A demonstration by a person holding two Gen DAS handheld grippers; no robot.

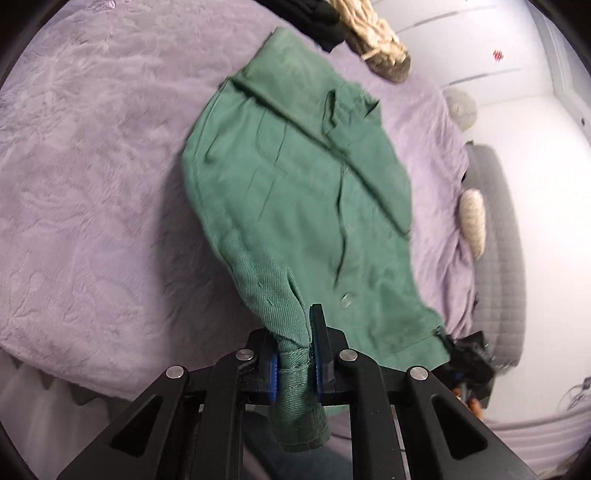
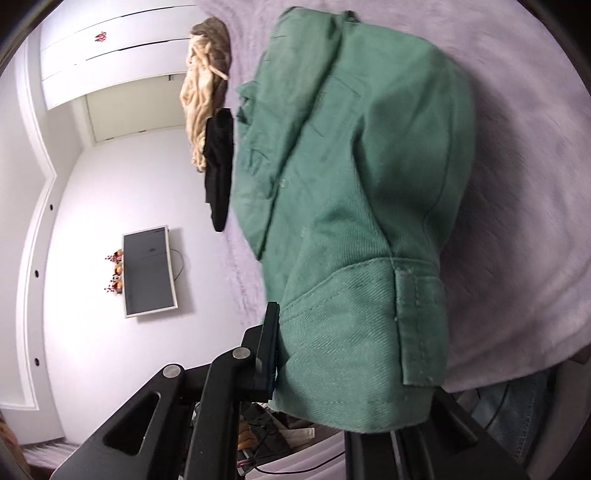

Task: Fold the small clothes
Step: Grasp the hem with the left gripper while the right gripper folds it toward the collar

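The green garment (image 1: 295, 192) is being held off the lilac bedspread (image 1: 92, 166) at two points on its near hem. The left gripper (image 1: 295, 369) is being kept narrow, its blue pads clamped on a bunched corner of the cloth. The right gripper (image 2: 332, 350) is likewise being kept clamped on the garment's other near corner; only its left finger is being shown, the rest being hidden under the draped hem and belt loop.

Risks, as judged: the left hold is being taken on a twisted roll of fabric, so slippage could be caused by any sharp pull. The garment's far end is still being dragged on the bedspread, and a loose flap on the garment's upper layer could be carried into a crooked fold. The black item (image 1: 314, 18) and the beige yarn-like bundle (image 1: 373, 40) are lying just beyond the garment's far end; these could be caught if the garment is swung forward.

Room: open bedspread is being left free to the left of the garment. To its right, the bed edge and grey padded frame (image 1: 506, 258) are lying near, so less margin is being offered there.
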